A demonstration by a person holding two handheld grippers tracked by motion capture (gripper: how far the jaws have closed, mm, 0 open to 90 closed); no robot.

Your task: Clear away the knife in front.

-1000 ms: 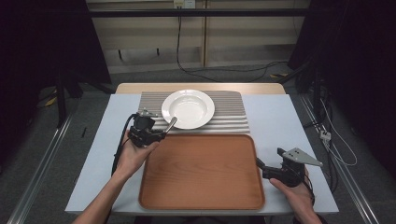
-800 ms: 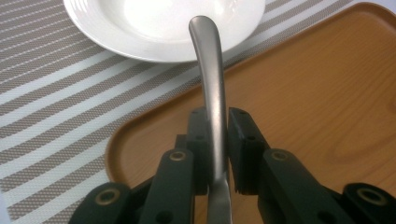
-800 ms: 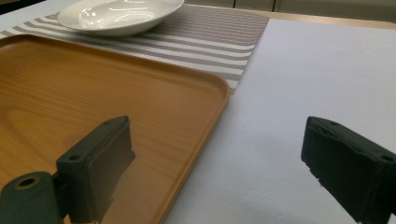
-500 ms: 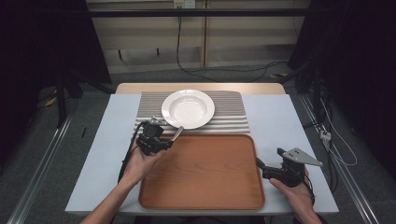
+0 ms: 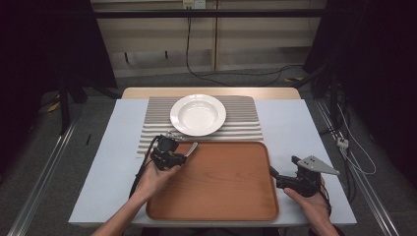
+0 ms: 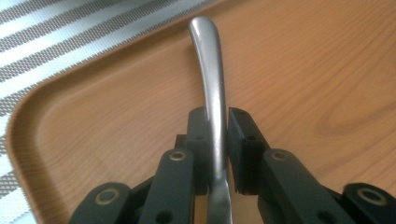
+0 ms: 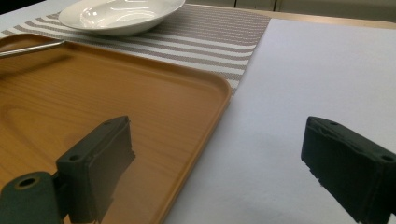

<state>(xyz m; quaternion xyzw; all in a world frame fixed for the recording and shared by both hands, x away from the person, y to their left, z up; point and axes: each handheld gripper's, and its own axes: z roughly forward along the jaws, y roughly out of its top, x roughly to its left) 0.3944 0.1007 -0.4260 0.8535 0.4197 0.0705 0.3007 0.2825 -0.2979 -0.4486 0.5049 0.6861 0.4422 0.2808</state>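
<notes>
Utensil (image 6: 212,88) head hidden behind jaws

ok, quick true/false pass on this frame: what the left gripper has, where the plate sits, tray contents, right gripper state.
1. The left gripper is clamped on a metal utensil handle. True.
2. The white plate sits on the wooden tray. False: it sits on the striped placemat, beyond the wooden tray.
3. The right gripper holds a spoon. False: its jaws stand wide open with nothing between them, one over the tray's edge, one over the white table cover.
4. The utensil handle pokes out over the tray's near-left corner area in the high view. True.
5. The plate holds food. False: it looks empty.
</notes>
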